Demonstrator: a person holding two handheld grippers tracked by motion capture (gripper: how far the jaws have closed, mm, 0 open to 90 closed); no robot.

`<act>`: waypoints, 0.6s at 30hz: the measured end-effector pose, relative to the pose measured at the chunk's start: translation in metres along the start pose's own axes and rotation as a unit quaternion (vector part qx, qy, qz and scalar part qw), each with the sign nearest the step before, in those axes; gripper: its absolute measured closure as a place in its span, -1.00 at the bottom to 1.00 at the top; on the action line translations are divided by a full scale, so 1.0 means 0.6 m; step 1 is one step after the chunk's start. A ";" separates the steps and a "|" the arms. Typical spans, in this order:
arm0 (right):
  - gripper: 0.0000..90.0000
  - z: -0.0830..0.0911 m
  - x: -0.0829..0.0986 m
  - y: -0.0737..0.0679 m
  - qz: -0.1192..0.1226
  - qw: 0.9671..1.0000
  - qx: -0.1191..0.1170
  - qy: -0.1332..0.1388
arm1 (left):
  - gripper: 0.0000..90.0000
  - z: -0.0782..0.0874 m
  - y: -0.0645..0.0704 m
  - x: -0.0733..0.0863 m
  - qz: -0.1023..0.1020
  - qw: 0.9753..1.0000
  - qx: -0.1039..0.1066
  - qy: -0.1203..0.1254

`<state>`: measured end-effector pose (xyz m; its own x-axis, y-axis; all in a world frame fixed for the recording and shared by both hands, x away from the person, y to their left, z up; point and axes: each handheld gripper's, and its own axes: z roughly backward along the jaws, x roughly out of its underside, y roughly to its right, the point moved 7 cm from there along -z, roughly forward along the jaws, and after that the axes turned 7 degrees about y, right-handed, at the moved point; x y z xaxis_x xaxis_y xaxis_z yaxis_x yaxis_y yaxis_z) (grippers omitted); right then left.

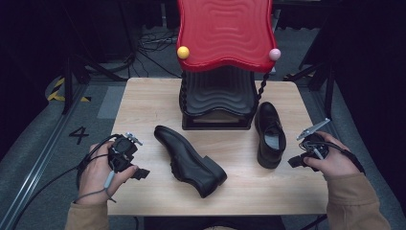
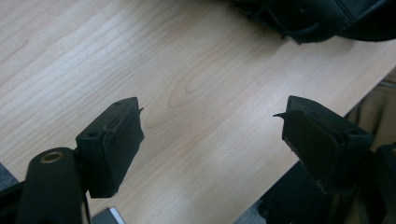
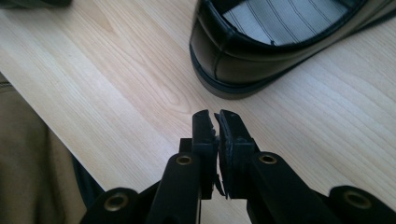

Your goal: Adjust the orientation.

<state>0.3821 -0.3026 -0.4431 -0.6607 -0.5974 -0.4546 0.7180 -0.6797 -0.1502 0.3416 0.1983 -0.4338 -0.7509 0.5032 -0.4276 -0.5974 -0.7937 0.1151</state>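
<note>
Two black leather shoes lie on the wooden table (image 1: 143,105). One shoe (image 1: 189,160) lies on its side in the middle, sole toward me; its edge (image 2: 317,18) shows at the top of the left gripper view. The other shoe (image 1: 269,134) stands upright at the right, its heel (image 3: 261,51) close ahead of my right gripper. My left gripper (image 1: 142,173) (image 2: 210,135) is open over bare table left of the middle shoe. My right gripper (image 1: 293,162) (image 3: 217,122) is shut on nothing, just short of the upright shoe's heel.
A red and black shoe rack (image 1: 222,62) with wavy shelves stands at the back middle of the table, with a yellow ball (image 1: 183,52) and a pink ball (image 1: 274,54) at its corners. A tan sleeve (image 3: 28,154) borders the table's near edge.
</note>
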 end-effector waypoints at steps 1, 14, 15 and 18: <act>0.90 0.001 0.000 -0.001 0.001 1.000 -0.001 0.003 | -0.54 0.001 -0.004 -0.001 -0.002 1.000 -0.010 0.004; 0.90 0.005 -0.008 -0.013 0.006 1.000 -0.004 0.013 | -0.51 0.005 0.005 -0.003 0.002 1.000 0.007 0.018; 0.90 0.005 -0.009 -0.015 0.008 1.000 -0.005 0.016 | -0.51 0.005 0.005 -0.003 -0.001 1.000 0.007 0.018; 0.90 0.007 -0.015 -0.022 0.010 1.000 -0.009 0.023 | -0.51 0.006 0.007 -0.006 -0.002 1.000 0.008 0.023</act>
<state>0.3778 -0.2902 -0.4335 -0.6361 -0.5896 -0.4978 0.7347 -0.6599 -0.1572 0.3405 0.1945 -0.4285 -0.7344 0.4903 -0.4694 -0.6058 -0.7854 0.1274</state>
